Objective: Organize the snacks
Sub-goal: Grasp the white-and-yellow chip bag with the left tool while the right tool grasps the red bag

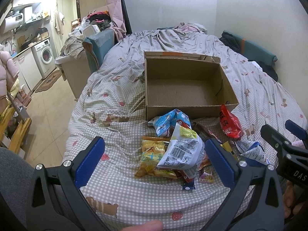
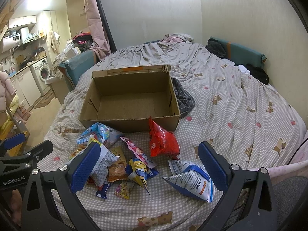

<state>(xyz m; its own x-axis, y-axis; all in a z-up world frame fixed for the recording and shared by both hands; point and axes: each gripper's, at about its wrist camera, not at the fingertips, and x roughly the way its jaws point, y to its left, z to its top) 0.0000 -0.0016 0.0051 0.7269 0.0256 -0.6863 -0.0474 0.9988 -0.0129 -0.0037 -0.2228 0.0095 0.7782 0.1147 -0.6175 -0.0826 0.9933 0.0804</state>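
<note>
A heap of snack packets lies on the bed [image 1: 250, 88], on its checked cover printed with bears and strawberries. The left tongs [image 1: 155, 154] are spread wide and hold nothing; between their blue pads sit a pale blue-and-white packet [image 1: 181, 152] with a barcode and a yellow label, crumpled and puffed, and under it, towards the left pad, a yellow-orange packet [image 1: 150, 157] lying flat. Just ahead of these is a light blue packet [image 1: 167, 121], touching the front wall of the cardboard box [image 1: 229, 88]. Ahead and to the right of the left tongs, a glossy red packet [image 1: 230, 124] leans against that same wall.

The right tongs [image 2: 148, 165] are likewise wide open and empty. Beside their right pad lies a white-and-blue packet [image 2: 194, 181], creased and lying flat on the cover. Nearer the left pad are small packets in a loose pile: an orange one [image 2: 116, 168], a pink-and-white one [image 2: 134, 148], and a blue-and-yellow one [image 2: 139, 170].

The box stands open ahead of both tongs, its corrugated floor bare, nothing inside. A striped grey cloth [image 2: 182, 98] lies against its right side.
</note>
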